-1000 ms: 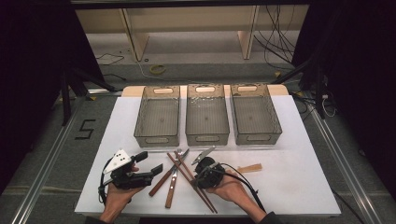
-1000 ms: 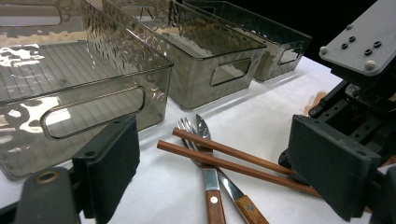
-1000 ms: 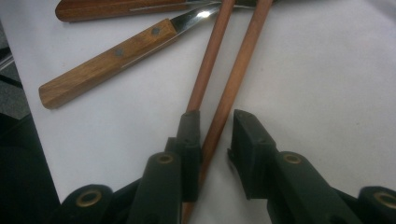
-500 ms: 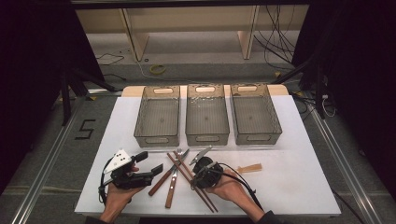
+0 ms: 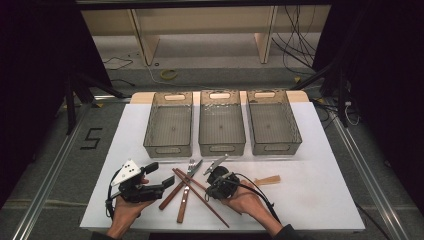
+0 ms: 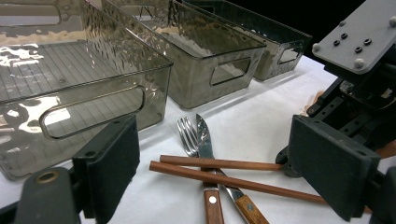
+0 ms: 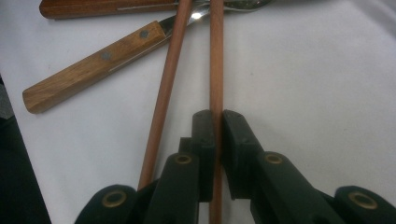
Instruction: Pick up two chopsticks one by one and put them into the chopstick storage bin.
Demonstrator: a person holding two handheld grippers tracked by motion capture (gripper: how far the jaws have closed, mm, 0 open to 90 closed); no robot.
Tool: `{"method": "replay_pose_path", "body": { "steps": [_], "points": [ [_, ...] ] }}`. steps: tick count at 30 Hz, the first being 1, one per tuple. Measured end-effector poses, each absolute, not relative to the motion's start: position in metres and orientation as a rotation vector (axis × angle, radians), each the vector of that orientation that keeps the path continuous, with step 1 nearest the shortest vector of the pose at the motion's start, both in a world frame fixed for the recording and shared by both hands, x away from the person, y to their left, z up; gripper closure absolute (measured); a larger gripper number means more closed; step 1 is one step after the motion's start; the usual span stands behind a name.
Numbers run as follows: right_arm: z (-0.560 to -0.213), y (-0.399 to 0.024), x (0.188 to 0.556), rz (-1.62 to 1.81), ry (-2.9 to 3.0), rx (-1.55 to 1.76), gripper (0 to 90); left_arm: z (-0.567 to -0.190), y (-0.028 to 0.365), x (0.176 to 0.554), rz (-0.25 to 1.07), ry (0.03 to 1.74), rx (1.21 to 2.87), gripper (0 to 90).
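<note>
Your right gripper (image 7: 215, 122) has just been closing and now pinches one chopstick (image 7: 216, 56). It runs straight ahead along the jaws, its twin (image 7: 169, 79) just left, so lift clean.

On the white table (image 5: 325, 195) sit three clear bins (image 5: 221, 122), two wooden chopsticks (image 6: 233, 182), one fork (image 6: 187, 135), one knife (image 6: 204, 137), one small wooden piece (image 5: 267, 180), and two grippers (image 5: 142, 182).

In the right gripper view the clamped chopstick (image 7: 216, 60) runs off the top and bottom edges, the knife (image 7: 93, 63) blade is hidden under both sticks (the fork's (image 7: 112, 7) tines blur at upper right).
</note>
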State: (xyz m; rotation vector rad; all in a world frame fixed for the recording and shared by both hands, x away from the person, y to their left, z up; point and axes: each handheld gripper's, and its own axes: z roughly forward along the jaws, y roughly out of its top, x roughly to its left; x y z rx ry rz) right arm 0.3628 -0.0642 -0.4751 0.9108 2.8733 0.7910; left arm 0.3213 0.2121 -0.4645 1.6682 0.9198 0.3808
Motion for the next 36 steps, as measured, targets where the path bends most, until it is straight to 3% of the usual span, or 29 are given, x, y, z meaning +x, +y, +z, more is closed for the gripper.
{"method": "replay_pose_path", "body": {
  "steps": [14,36],
  "points": [
    [-0.455,-0.078,0.364,0.843,2.857,0.802,84.7,-0.459,0.211,0.326,0.367,0.893,1.712,16.6],
    [-0.423,-0.088,0.346,0.791,2.933,0.458,84.7,-0.430,0.146,0.344,0.287,0.503,2.270,22.3]
  ]
}}
